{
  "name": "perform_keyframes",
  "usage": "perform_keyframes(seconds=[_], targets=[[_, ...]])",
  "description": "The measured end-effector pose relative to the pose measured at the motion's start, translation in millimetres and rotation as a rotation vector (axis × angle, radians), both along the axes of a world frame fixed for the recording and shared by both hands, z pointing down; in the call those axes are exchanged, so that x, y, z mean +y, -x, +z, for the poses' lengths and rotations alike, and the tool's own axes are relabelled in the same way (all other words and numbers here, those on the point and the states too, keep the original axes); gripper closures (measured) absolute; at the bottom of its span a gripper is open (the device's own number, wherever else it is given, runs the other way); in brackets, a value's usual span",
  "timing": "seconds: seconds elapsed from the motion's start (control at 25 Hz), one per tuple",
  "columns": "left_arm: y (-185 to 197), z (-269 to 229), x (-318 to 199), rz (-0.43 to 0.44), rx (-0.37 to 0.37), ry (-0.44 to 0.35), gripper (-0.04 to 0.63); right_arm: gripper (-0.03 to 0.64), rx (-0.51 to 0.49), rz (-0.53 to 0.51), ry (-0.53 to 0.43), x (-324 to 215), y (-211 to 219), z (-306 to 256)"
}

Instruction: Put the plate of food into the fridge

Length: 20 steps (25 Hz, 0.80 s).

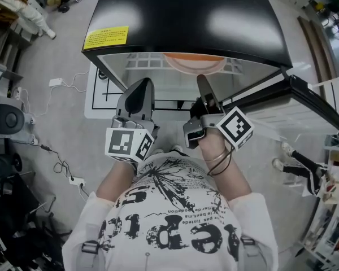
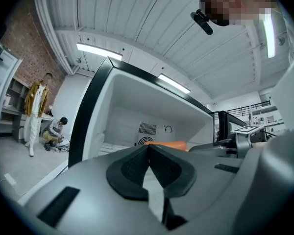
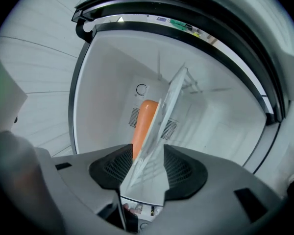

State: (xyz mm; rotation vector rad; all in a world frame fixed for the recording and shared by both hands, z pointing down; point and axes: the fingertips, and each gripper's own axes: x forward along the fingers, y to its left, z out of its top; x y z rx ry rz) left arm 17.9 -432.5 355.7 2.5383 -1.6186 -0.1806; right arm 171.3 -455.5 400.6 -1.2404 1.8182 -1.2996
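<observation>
Plate, orange, lay on the white wire shelf inside the open fridge, well back from the shelf's front edge. Both arms were held forward side by side at the fridge mouth, forearms bare below white sleeves, each claw pointing level into the cabinet.

The left claw sat with its marker cube facing up; its jaws met tip to tip with nothing between them. The right claw was rolled onto its side, its marker cube tilted. Its jaws stood wide, and in the right gripper view the shelf's front edge ran between them, with neither pad pressing on it.

A yellow label was stuck on the fridge's black top near the left corner; its print was too small to read. The shirt carried large black lettering that I could not read with certainty.
</observation>
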Motion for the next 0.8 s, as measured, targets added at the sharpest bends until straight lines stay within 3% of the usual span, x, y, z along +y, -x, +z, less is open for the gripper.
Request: perform_keyframes(seconds=[0.2,0.32,0.56,0.68,0.8], targets=[[-5,0,4,0.031,-0.001,0.003,0.589,0.422,-0.003,-0.024,-0.031,12,1,1],[-9,-3,7,0.044,-0.009,-0.003,0.589,0.605,0.024,-0.013,-0.014,19,-2,3],[-18,-4,9,0.076,0.005,0.011,0.589,0.615,0.064,-0.027,-0.032,28,2,-1],[-26,-4,9,0.090,-0.008,0.016,0.589,0.615,0.196,-0.068,-0.131,31,7,-15],[-36,-6,12,0.111,-0.041,0.009,0.589,0.615,0.422,-0.075,-0.261,36,12,-34]])
